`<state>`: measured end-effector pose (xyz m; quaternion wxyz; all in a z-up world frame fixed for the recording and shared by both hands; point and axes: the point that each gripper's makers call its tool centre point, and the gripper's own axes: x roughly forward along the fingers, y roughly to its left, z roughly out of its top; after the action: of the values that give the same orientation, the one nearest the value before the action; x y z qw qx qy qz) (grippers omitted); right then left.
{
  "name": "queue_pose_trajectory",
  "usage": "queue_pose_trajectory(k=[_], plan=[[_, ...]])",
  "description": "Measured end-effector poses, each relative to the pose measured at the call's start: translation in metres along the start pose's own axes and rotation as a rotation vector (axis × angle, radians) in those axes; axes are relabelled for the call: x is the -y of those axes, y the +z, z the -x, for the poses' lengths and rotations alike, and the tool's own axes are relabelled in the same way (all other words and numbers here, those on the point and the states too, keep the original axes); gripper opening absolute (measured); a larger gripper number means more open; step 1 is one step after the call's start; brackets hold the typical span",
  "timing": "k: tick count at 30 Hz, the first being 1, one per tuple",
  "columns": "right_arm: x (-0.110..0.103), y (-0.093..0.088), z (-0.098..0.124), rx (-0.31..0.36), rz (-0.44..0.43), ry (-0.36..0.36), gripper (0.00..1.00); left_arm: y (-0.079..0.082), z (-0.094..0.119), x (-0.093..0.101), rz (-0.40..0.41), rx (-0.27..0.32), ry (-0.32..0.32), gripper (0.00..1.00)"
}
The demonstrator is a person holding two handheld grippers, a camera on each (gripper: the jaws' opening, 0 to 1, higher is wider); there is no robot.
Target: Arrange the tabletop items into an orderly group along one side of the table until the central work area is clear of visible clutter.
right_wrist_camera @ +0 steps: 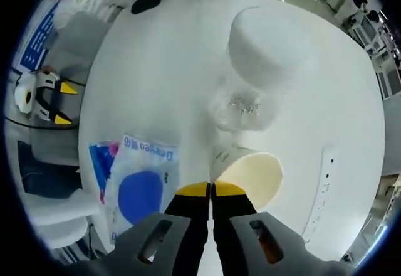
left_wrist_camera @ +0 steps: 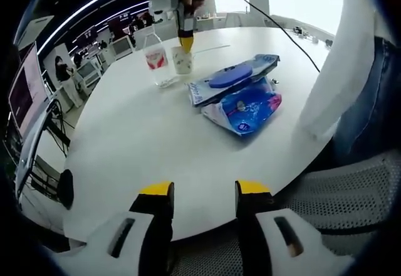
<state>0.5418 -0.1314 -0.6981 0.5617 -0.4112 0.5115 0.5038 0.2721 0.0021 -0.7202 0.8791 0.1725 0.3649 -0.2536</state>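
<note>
Left gripper view: the left claw [left_wrist_camera: 203,191] is spread over the round white counter [left_wrist_camera: 138,138] edge. Beyond lie blue-and-white plastic wipe packs [left_wrist_camera: 241,94]. Farther, the right claw [left_wrist_camera: 186,42] pinches the cream paper cup [left_wrist_camera: 182,59] rim beside a clear plastic bottle [left_wrist_camera: 155,56].

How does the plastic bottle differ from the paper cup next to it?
The plastic bottle is clear, taller and closed with a white cap; the paper cup is cream, shorter and open on top. The right gripper is at the cup's rim, not at the bottle. Both stand upright on the white table.
</note>
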Motion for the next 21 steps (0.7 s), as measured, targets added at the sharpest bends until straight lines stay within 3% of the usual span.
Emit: queue_pose_trajectory(k=[21], plan=[[-0.0024,0.0053,-0.0093,-0.014,0.004,0.016,0.00,-0.0024,-0.0008,-0.0014,-0.008,-0.013,0.009,0.37]])
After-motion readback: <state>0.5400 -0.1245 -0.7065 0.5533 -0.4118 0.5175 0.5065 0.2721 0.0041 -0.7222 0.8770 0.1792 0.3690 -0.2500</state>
